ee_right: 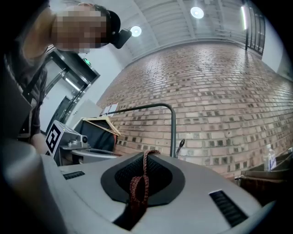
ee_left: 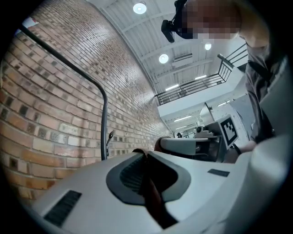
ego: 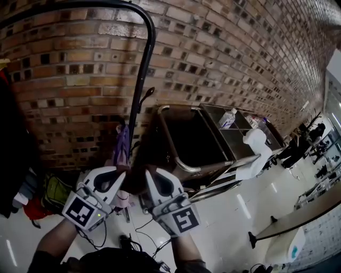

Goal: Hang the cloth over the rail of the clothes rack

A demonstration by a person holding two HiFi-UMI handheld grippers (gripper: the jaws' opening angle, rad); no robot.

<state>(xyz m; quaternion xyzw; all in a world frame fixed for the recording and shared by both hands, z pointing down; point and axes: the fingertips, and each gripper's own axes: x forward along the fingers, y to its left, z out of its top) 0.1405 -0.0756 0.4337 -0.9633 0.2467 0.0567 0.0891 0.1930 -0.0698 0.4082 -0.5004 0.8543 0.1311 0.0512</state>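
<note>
Left claw (ego: 116,175) and right claw (ego: 152,176), side by side, tilted upward, each clench the cloth (ee_right: 137,187).

Grippers: 2, left gripper (ego: 118,173) and right gripper (ego: 152,171), 1 marker cube (ego: 81,209) on each. Cloth (ee_right: 137,188): 1, dark red-brown. Rail (ee_right: 174,132): 1 black bent tube, carrying 1 hook (ee_right: 181,144). Cart (ego: 234,139): 1, metal. Bottle (ego: 227,118): 1 clear one on the cart, maybe a second beside it, too small to tell. Hanger (ee_right: 98,121): 1, wooden. Round ceiling lights (ee_left: 139,7): 3 in left gripper view, 2 in right gripper view. Brick wall (ego: 229,48): 1.
</note>
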